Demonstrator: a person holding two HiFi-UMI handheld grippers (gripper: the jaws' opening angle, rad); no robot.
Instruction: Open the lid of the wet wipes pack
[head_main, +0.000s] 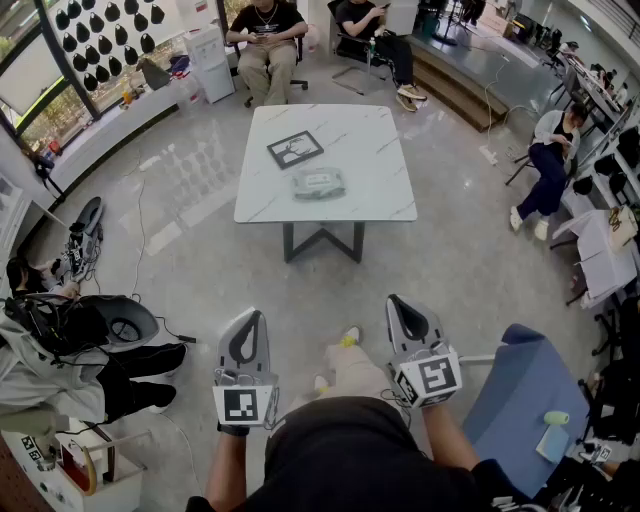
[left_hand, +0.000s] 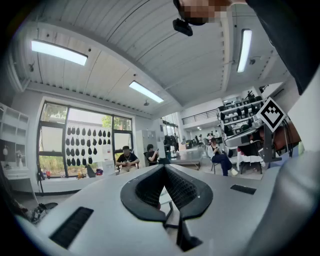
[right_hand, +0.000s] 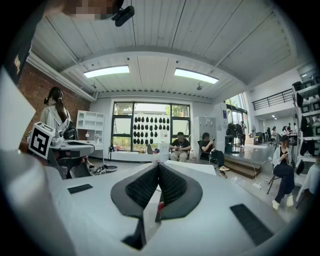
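Head view: one pack, two grippers, well apart

One pack (head_main: 320, 183) lies mid-table (head_main: 385, 205), just beside one black card (head_main: 295, 149). The left gripper (head_main: 250, 318) and right gripper (head_main: 398, 303) hang well short of the table, both with jaws pressed together, pinching nothing

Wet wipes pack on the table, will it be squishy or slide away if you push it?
Probably squishy: the wet wipes pack looks like a soft, crinkly wrapper. It lies flat, so it shouldn't roll or tip. It may slide on the smooth table.
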